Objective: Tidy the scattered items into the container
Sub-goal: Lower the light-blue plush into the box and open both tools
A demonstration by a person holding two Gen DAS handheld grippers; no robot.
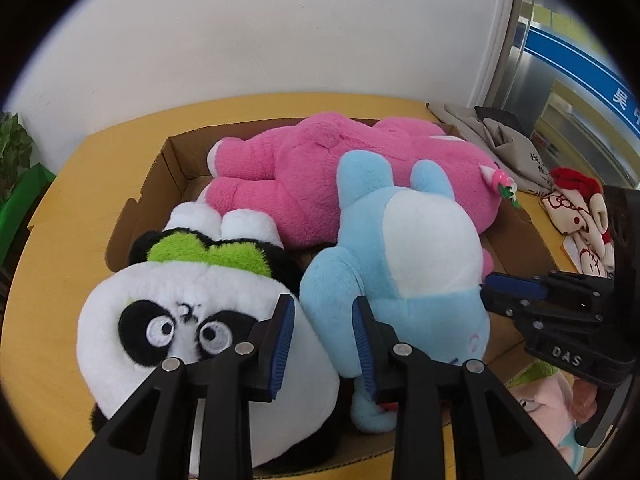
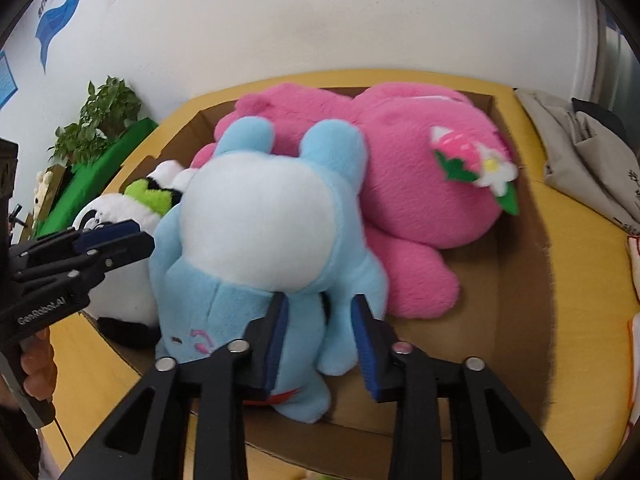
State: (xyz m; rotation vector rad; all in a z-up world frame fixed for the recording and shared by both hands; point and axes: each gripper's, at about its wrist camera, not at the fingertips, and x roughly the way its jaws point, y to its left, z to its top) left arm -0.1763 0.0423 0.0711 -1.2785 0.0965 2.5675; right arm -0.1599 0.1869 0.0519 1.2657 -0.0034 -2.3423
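1. The panda plush [image 1: 168, 320] lies at the left end of the cardboard box [image 1: 176, 160], face up, its green tuft toward the pink plush [image 1: 320, 172] that stretches along the far side.
2. The left tool [image 1: 324, 344] hovers over the seam between the panda and the blue plush [image 1: 400, 264]; its pads stand apart with nothing between them.
3. The blue plush lies belly up in the middle of the box, its ears against the pink one — touching it.
4. The right tool [image 2: 320, 340] sits at the blue plush's near end, jaws spread, its left pad pressing the fabric and the right pad clear — not clamped.
5. Right of the box, folded cloth bags [image 1: 508, 148] rest on the yellow desk [image 1: 72, 184].
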